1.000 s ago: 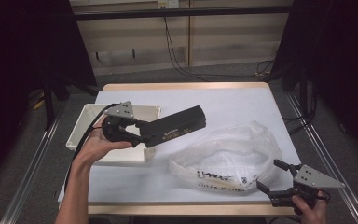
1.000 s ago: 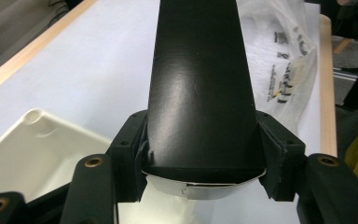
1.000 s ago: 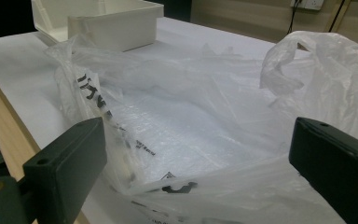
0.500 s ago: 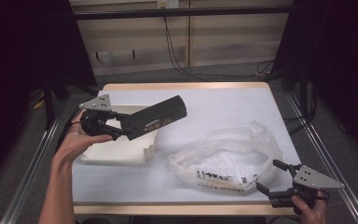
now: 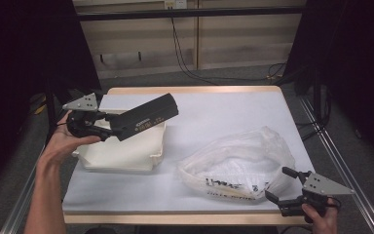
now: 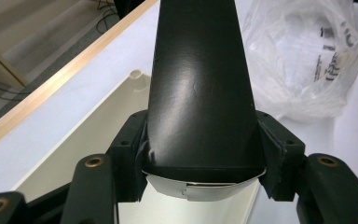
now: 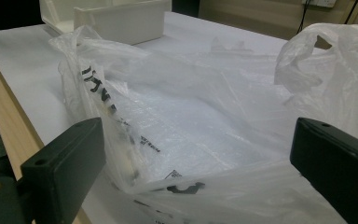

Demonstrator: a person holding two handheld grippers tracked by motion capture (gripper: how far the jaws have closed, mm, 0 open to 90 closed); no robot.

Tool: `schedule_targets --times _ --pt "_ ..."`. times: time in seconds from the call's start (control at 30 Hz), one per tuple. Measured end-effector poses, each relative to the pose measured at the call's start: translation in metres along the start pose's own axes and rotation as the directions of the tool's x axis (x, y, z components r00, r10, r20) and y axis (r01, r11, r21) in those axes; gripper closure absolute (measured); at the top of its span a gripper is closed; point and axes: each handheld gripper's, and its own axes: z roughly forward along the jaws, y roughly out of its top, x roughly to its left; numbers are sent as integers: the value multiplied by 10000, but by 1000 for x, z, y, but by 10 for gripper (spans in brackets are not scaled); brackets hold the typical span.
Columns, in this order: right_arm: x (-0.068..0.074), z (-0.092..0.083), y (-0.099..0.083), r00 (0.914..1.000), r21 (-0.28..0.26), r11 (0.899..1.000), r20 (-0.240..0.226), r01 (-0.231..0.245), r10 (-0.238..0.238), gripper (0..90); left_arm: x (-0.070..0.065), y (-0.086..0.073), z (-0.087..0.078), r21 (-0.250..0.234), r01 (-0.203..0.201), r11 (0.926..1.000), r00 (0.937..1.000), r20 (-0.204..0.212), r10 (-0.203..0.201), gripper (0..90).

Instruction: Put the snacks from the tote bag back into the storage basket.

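Over the left side of the table (image 5: 214, 114), the left gripper (image 5: 108, 127) has its jaws pinched on the near end of a long black box (image 5: 146, 116), carried in the air above the cream tray (image 5: 121, 152), far end tilted up and pointing toward mid-table. Down at the near right edge, the right gripper (image 5: 285, 187) sits with jaws spread wide, just at the mouth of the crumpled clear plastic bag (image 5: 238, 161), nothing between them yet. The danger, as I judge it: that box is gripped at one end only, so its weight could lever it loose. And the bag is limp film; a shallow bite may slide off or let the mouth collapse.
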Motion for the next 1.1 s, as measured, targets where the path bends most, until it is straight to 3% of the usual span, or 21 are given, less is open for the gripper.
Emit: schedule_targets --times 0.33,0.53,0.97,1.07,1.1 --pt "-4 2 0 10000 -51 10000 -87 -8 7 31 16 -8 -7 371 -15 9993 9997 -258 25 433" --pt "-3 2 1 9999 -79 10000 -142 3 -4 31 23 -21 -8 548 318 9980 9989 -374 -298 433" --pt "0 5 2 9996 16 10000 -279 83 -83 30 31 -47 5 1071 744 9915 9971 -261 -720 433" --pt "0 5 2 9997 42 10000 -243 77 -76 27 32 -49 9 1294 582 9899 9982 -232 -557 433" --pt "0 5 2 9997 56 10000 -252 64 -63 27 33 -51 11 1255 700 9896 9974 -274 -671 433"
